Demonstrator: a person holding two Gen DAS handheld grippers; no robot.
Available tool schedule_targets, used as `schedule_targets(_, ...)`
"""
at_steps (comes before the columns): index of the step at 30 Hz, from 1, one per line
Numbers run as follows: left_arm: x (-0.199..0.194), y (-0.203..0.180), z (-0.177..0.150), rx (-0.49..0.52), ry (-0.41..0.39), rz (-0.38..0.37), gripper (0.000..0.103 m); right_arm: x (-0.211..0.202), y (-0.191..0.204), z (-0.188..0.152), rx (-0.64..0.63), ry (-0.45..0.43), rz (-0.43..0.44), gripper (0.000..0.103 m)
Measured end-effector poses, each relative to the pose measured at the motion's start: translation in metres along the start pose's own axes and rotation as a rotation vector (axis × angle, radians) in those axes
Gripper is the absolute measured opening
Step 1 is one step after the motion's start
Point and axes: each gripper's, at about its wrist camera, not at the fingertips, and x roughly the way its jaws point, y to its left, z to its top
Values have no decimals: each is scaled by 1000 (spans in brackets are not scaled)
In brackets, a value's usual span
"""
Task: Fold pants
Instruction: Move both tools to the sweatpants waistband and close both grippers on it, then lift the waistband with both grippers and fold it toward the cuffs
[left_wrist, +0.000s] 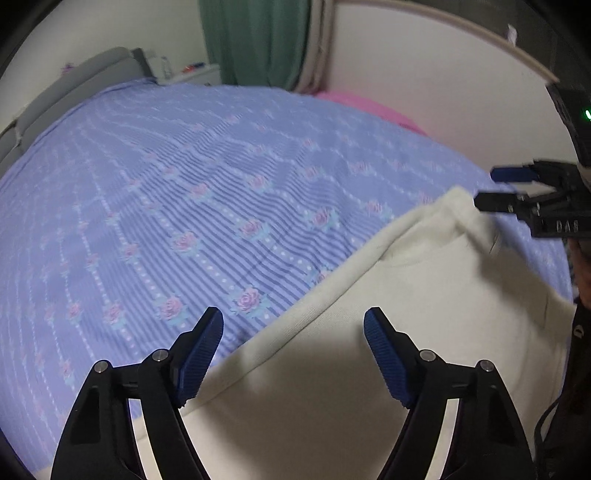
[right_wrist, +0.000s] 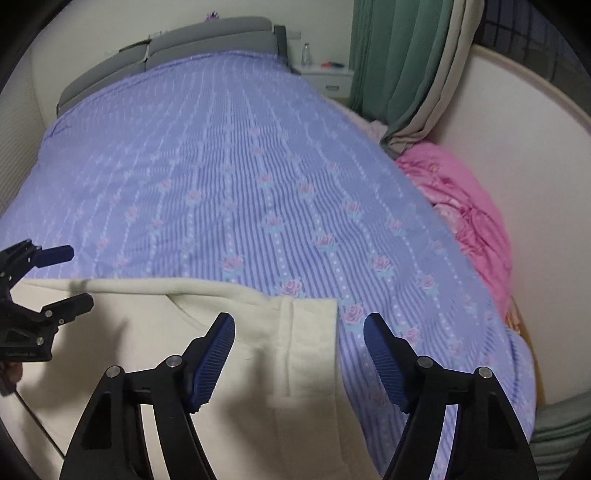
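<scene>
pants: cream, flat on bed
left gripper: jaws wide, empty, over far edge
right gripper: jaws wide, empty, astride hem corner

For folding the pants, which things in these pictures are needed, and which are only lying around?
Needed:
- cream pants, lying on the bed
- left tongs, open above the pants
- right tongs, open above the pants' edge
- purple flowered bedsheet, the work surface

Only lying around:
- pink bedding
- green curtain
- white nightstand
- grey headboard
</scene>
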Motion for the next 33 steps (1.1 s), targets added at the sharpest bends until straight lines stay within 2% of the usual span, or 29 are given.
schedule_targets(1,4,1,1,7,6,0,79,4,-2,1,4,10,2,73)
schedule_targets(4,15,8,4,13,22,-27,79,22,-16,5,40,61,45,64)
schedule_targets(6,26,13,3,17,65,-55,74,35,-26,6,62,112,80,63)
schedule_targets(8,35,18,1,13,106,-81,69,46,-30,7,75,150,116,52)
schedule_targets(10,42,22,-3,-1,139,-125,62,57,-35,6,83,188,163,45)
schedule_targets(13,44,26,-5,-27,142,-183,43,64,-39,8,109,205,217,30)
schedule_targets(14,44,27,-5,-36,139,-204,32,64,-40,8,113,204,218,21)
schedule_targets(15,44,27,-5,-41,141,-215,26,63,-43,8,122,200,231,17)
schedule_targets(18,40,23,-7,-23,146,-212,13,56,-47,7,131,183,262,11)
schedule_targets(23,9,12,-11,8,118,-201,10,32,-51,4,137,135,264,8)
schedule_targets(33,-77,-15,-21,37,50,-218,10,-54,-45,-8,72,41,275,8)
